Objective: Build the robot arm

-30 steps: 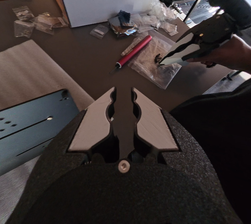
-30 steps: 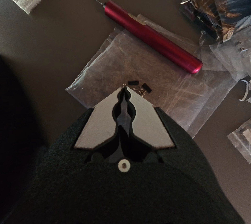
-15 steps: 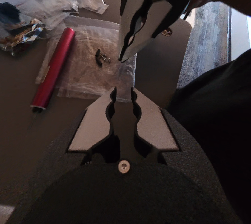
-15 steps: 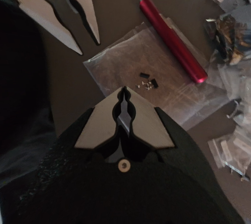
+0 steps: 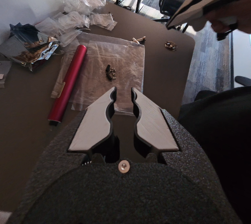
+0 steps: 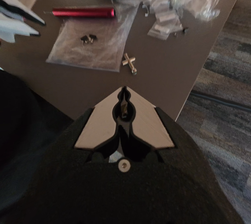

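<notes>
- Left tool [image 5: 123,89] is spread apart and holds nothing, above the near edge of a clear plastic bag [image 5: 119,57] on the brown counter [image 5: 163,68]
- Small black and silver bits [image 5: 110,72] lie on the bag
- Red pen-shaped thing [image 5: 67,81] lies beside them
- Right tool [image 6: 124,87] is pressed together, up above the counter near a little metal cross [image 6: 129,62]; whether it pinches anything, I cannot tell

Bench [image 5: 163,68]: plain brown. Tube [image 5: 68,80]: metallic red. Bag [image 5: 119,57]: clear plastic. Small parts [image 5: 110,72]: black and silver. Cross-shaped piece [image 6: 129,62]: silver. Left tool [image 5: 123,89]: speckled black, pale grey finger faces. Carpet [image 6: 224,68]: mottled grey.
</notes>
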Available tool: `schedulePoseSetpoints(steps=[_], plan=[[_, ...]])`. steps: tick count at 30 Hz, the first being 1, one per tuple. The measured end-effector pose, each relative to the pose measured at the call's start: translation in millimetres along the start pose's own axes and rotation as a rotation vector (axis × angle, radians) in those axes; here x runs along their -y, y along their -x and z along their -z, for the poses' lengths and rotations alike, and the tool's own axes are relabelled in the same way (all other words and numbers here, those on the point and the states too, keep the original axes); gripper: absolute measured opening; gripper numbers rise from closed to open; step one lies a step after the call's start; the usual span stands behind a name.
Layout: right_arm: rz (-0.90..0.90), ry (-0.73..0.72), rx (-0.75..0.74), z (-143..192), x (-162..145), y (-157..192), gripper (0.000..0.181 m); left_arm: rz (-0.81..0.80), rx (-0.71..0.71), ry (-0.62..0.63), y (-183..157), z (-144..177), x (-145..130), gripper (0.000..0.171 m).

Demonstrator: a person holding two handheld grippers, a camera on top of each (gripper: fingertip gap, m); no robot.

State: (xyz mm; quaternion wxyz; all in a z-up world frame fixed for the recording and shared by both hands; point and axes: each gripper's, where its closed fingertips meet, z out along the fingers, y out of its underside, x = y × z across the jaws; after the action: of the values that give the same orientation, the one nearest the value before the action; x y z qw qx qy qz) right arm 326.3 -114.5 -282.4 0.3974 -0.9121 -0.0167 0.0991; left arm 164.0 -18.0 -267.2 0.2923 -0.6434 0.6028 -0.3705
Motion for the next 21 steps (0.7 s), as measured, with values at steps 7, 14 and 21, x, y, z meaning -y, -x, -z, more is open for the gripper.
schedulePoseSetpoints(steps=[7, 14, 21], plan=[[-0.015, 0.15, -0.11, 12.3, -38.4, -1.7, 0.0, -0.081, -0.001, 0.025, 9.5, -14.3, 12.2, 0.02], [0.011, 0.23, -0.142, 8.2, -46.8, 2.3, 0.0, -0.073, -0.011, 0.063, 13.4, -22.6, 8.6, 0.02], [0.058, 0.306, -0.185, 3.9, -52.7, 0.6, 0.0, -0.064, -0.027, 0.076, 12.9, -22.9, 5.3, 0.02]])
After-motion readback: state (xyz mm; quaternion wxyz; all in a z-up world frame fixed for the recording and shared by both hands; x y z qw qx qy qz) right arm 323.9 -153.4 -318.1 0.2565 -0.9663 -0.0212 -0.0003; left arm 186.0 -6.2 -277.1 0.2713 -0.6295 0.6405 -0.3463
